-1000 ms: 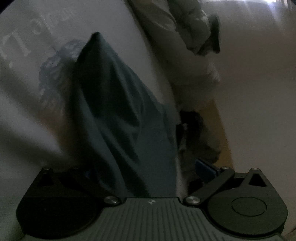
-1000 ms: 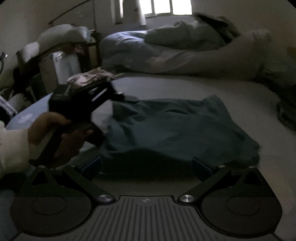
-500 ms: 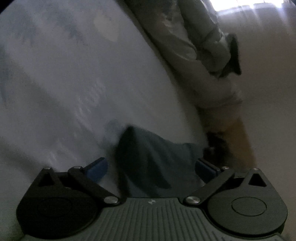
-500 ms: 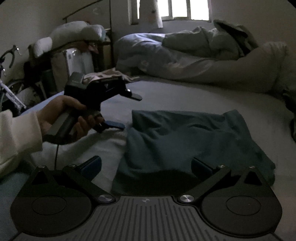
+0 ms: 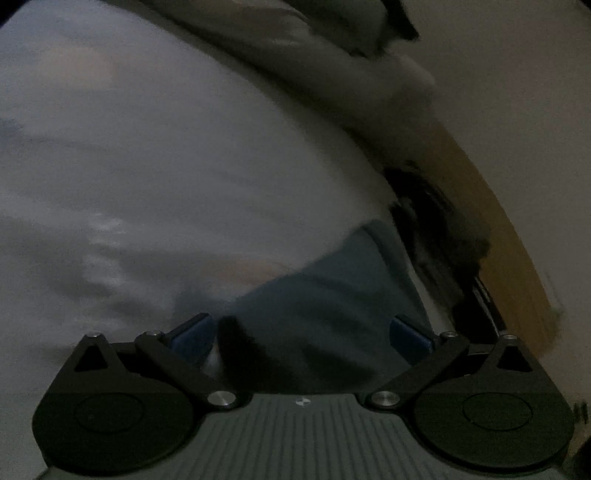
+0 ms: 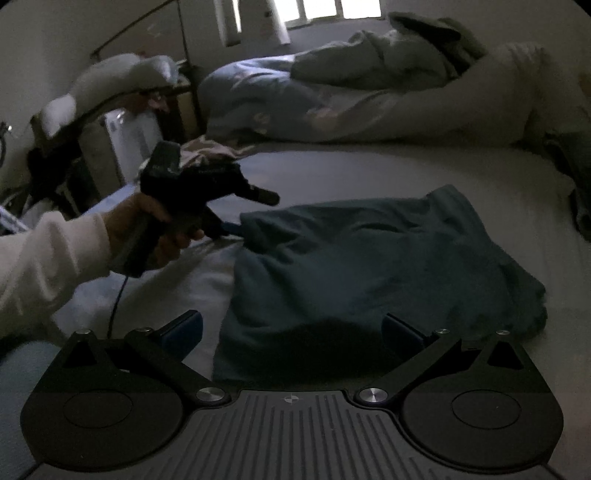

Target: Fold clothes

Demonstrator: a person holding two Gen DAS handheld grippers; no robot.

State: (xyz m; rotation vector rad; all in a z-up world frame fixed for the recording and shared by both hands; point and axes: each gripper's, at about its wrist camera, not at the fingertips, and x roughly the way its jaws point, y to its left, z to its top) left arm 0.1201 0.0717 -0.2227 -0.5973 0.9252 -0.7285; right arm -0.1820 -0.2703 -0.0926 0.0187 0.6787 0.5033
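- A dim bedroom. A dark teal garment lies roughly folded on a pale bed sheet, spread across the middle of the mattress.
- The left tool, held in the person's left hand, sits at the garment's far-left corner. Its two fingers stand apart, one above the cloth and one at the edge of the fabric; whether that lower finger touches the cloth cannot be told.
- From the left wrist view, the left tool has its blue-padded fingers spread wide, with the garment lying between them, not pinched.
- The right tool is at the garment's near edge with its fingers wide apart; one blue pad sits over the sheet just left of the cloth, the other over the dark fabric. It grips nothing.
- A white long sleeve covers the person's left arm.
- At the head of the bed lies a rumpled pale duvet, with a bright window above.
- A small crumpled cloth rests on the bed's left side behind the left tool.
- Cluttered furniture stands left of the bed, too dark to make out.
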